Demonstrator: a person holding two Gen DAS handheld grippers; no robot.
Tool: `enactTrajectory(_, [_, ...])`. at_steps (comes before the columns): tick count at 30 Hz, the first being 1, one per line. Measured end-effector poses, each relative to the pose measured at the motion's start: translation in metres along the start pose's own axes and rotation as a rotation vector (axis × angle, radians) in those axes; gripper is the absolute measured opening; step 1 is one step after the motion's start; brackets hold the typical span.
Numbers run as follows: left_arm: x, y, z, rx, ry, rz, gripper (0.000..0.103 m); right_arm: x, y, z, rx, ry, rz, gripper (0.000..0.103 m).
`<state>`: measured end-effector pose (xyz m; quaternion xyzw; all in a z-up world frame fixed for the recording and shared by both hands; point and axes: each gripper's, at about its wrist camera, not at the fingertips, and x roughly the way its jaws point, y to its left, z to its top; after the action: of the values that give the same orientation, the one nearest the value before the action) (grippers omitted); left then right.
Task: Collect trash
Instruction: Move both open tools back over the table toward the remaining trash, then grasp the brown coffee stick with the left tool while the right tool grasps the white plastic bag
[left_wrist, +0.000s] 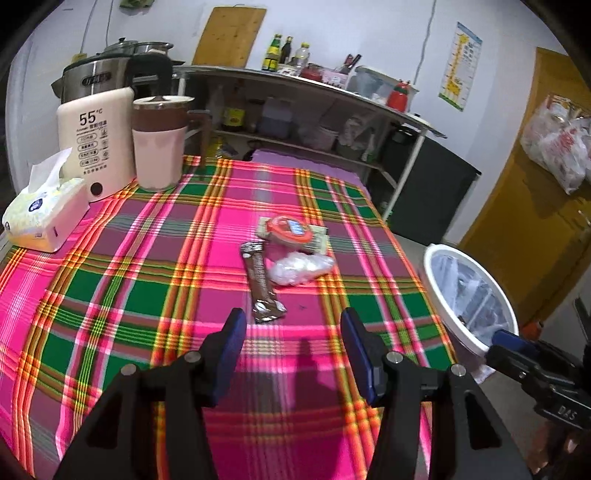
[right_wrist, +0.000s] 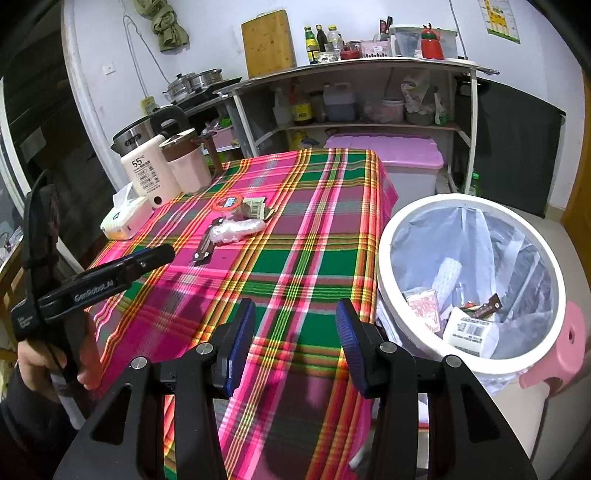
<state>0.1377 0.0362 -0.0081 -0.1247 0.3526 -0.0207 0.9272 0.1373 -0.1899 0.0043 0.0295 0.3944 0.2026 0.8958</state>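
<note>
Trash lies mid-table on the plaid cloth: a brown wrapper, a crumpled clear plastic bag, an orange-lidded cup and a flat paper packet. My left gripper is open and empty, just short of the wrapper; it also shows in the right wrist view. My right gripper is open and empty over the table's near right edge, beside the white trash bin, which holds several scraps.
A tissue box, a cream kettle and a pink jug stand at the table's far left. A shelf unit and a pink-lidded tub stand behind. A pink stool sits by the bin.
</note>
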Motion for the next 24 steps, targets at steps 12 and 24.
enactTrajectory(12, [0.051,0.007,0.013,0.015,0.065,0.06,0.047,0.021,0.003,0.013,-0.012,0.021,0.0,0.046])
enactTrajectory(24, [0.077,0.008,0.021,0.03,0.132,0.065,0.025,0.039,0.003,0.016,-0.006,0.045,0.006,0.046])
